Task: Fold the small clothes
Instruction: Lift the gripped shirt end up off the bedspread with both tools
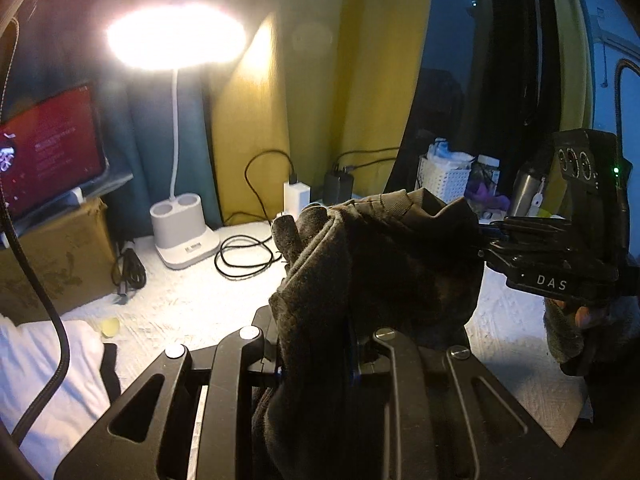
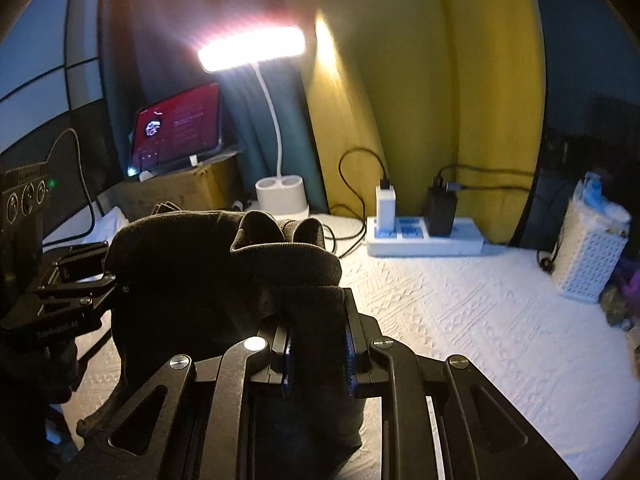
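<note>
Holding the dark cloth (image 1: 372, 264) up above the white worktop (image 2: 460, 312), both tools pinch it. The left hand-held gripper (image 1: 316, 364) is closed on one end. The right hand-held gripper (image 2: 318, 356) is closed on the other. The cloth stretches sideways between them, each hand equally near.

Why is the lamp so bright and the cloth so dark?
Left wrist view: the white gooseneck desk lamp glares into a washed-out blob, so the dark brown fleece garment in front of it looks dim. Right wrist view: the lamp smears with blur, and the garment is nearly black. Both views bend at the edges.
</note>
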### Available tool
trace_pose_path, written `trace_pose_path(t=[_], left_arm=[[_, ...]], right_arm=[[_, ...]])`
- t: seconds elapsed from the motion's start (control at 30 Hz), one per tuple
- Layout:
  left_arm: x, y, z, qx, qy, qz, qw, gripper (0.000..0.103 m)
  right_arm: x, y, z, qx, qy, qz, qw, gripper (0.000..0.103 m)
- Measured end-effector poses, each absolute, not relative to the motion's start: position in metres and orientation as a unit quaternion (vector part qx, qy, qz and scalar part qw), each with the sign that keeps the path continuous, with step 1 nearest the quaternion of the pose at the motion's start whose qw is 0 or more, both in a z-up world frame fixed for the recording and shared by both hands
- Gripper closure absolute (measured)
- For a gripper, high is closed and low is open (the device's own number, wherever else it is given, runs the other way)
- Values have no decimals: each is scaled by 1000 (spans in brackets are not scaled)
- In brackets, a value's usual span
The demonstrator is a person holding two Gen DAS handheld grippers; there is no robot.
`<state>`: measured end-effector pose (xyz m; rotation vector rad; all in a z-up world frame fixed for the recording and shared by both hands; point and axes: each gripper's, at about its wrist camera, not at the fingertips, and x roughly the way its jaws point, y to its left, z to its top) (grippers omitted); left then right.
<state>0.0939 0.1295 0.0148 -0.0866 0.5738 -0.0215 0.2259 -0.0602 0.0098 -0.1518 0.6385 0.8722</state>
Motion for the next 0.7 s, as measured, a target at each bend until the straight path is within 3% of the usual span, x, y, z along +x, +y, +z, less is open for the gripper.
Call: trace_pose_path(t=[0.7], left_arm=[[2,113,93,0,190,23,981,82]], right_arm=[[134,-85,115,-76,165,454,872,83]])
